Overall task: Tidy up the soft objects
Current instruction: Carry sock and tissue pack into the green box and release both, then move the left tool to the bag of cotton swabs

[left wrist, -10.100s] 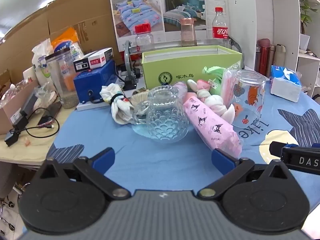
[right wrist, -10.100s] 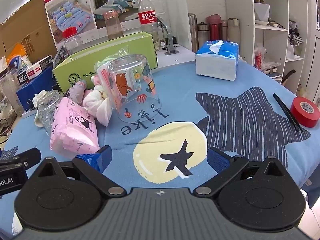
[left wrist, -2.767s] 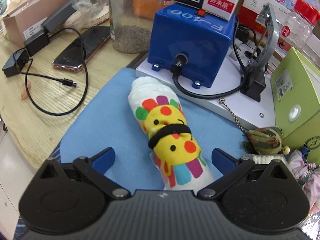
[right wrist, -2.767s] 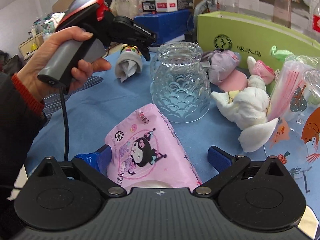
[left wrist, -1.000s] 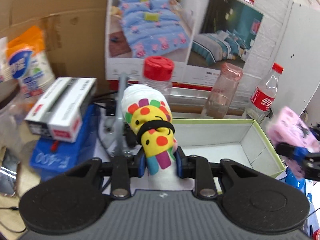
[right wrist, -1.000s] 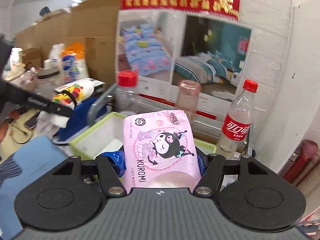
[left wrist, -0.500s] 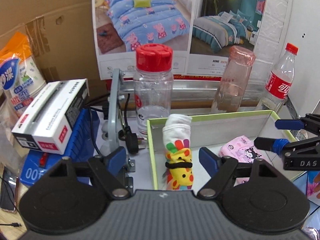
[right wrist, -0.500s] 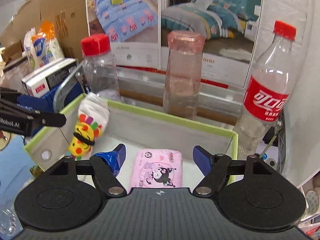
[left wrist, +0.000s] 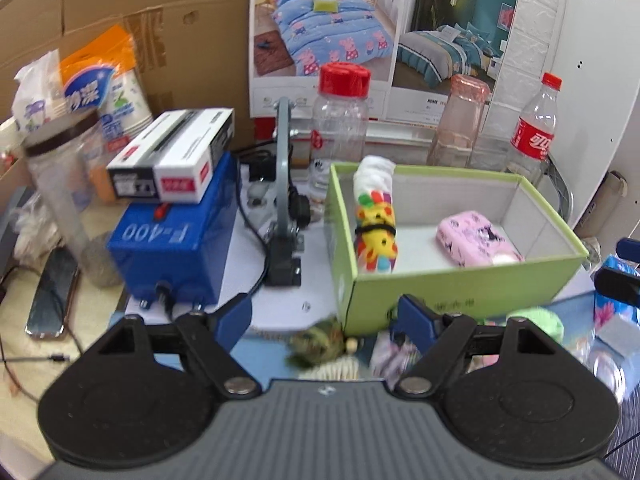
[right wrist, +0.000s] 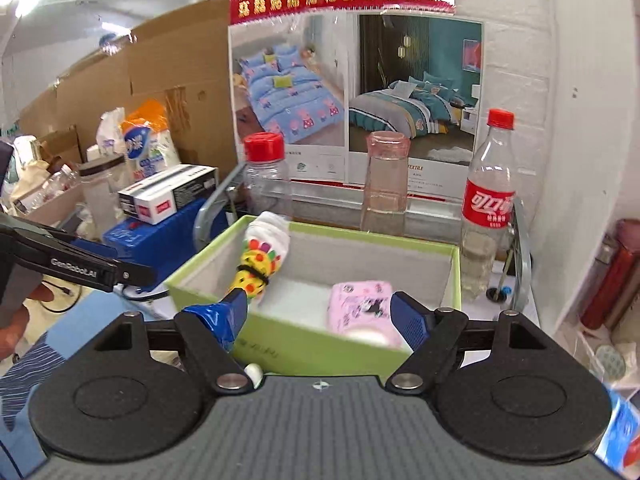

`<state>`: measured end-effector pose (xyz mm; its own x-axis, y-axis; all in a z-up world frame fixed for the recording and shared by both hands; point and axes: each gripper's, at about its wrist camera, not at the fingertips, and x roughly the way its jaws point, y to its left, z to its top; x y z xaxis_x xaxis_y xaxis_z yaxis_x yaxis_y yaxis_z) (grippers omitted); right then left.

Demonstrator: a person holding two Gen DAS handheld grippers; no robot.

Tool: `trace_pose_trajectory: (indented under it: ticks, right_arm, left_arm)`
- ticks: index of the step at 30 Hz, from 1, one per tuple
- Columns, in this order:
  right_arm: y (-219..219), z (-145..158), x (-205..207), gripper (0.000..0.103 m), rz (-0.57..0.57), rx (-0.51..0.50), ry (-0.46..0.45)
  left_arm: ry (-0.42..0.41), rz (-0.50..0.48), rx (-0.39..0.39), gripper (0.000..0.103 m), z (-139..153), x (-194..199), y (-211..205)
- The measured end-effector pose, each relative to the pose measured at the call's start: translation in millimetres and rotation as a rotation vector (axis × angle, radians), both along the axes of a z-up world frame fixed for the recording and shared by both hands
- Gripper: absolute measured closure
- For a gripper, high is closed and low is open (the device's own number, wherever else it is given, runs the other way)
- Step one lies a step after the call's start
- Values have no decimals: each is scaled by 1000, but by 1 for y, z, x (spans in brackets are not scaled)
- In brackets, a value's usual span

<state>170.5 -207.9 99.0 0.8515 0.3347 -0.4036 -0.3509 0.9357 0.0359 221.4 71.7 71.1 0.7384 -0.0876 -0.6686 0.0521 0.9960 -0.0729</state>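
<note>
A green cardboard box with a pale lining stands open on a cluttered bench, and two soft things already lie inside it. A rolled white sock printed with a bright yellow cartoon face and bound by a black band leans tilted against the box's left wall, its white end poking above the rim. To its right, apart from it, a pink tissue pack with a dark cartoon figure lies flat on the box floor. The left gripper hangs in front of the box's near left corner with its blue fingers spread wide and nothing between them. The right gripper hangs over the near wall of the box; its jaws are opening, the pink tissue pack shows just beyond them, and the fingers do not press on it. Just in front of the box, more soft things lie blurred on the blue cloth: a green tuft and an olive tasselled pouch. Behind the box stand a clear jar with a red lid, an upturned pink glass and a cola bottle. To the left sits a blue machine with a black and white carton on top. In the right wrist view, a person's hand grips the left gripper's handle at the left edge.
</note>
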Motion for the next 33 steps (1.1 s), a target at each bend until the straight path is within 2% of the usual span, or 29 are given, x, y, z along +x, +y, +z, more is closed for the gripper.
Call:
trace_pose_trajectory:
  ticks: [5,8,16,22,26,33]
  right_arm:
    - [3,-24,-52,37,-46,25,-28]
    - [0,-42,-82,37,-90,73,-25]
    - [-21,-95,-141,36,-230,241,34]
    - [-40,-102,-142,35,-304,262,48]
    - [-49,-104,-136,34,-319,295,49]
    - [-50,-109,-123,34,-322,299,75]
  left_arm:
    - [16,42,1,22,-16,-38,15]
    - [48,71,-12,22,-31,-52,25]
    - [135,162,-48,22,-58,-39,39]
    - [168,158,-87,21,-58,8,26]
    - [237,122,-77,21,-70,37,16]
    - [276,92,-89,19,-88,46,12]
